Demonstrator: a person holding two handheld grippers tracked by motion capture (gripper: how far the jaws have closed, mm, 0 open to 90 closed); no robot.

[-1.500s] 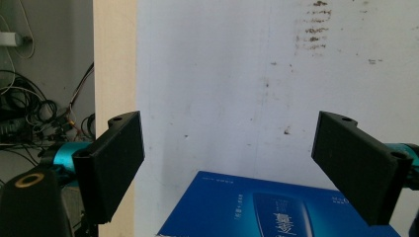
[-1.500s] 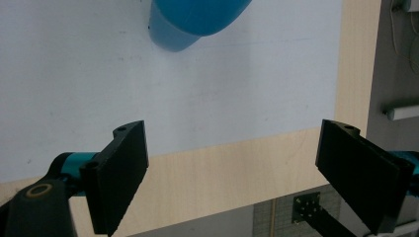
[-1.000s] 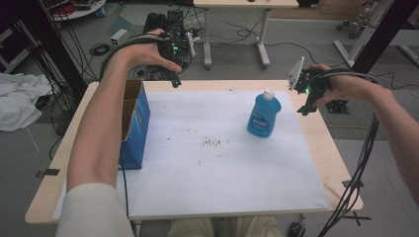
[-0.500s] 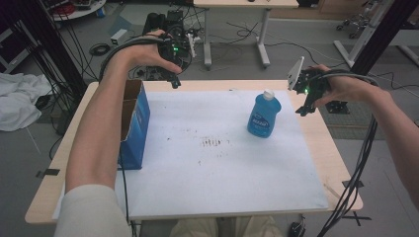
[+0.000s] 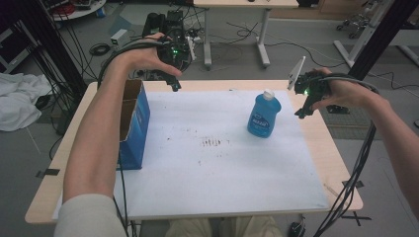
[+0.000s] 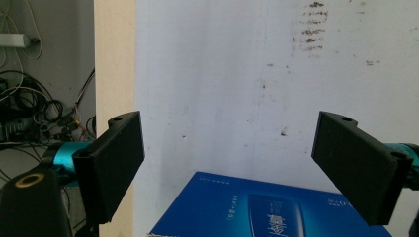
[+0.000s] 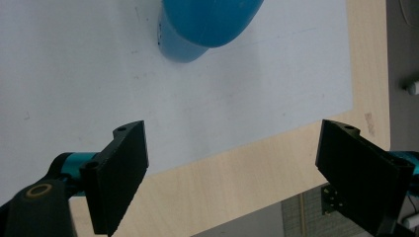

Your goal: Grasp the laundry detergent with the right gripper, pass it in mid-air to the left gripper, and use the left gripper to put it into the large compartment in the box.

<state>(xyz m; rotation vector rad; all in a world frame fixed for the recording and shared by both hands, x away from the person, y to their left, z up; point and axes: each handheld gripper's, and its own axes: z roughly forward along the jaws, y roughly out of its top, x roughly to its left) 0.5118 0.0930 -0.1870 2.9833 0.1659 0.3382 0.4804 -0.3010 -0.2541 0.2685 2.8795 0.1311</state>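
Bottle (image 5: 264,116) blue, label unreadable, box (image 5: 134,123) blue, print illegible

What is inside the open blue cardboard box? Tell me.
The open blue cardboard box shows only brown inner walls near its top; the person's left forearm covers part of the opening, and the bottom stays hidden.

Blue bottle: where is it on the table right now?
In the high view the blue bottle stands upright on the white sheet, right of centre toward the far edge, just left of the right gripper and well apart from the blue box.
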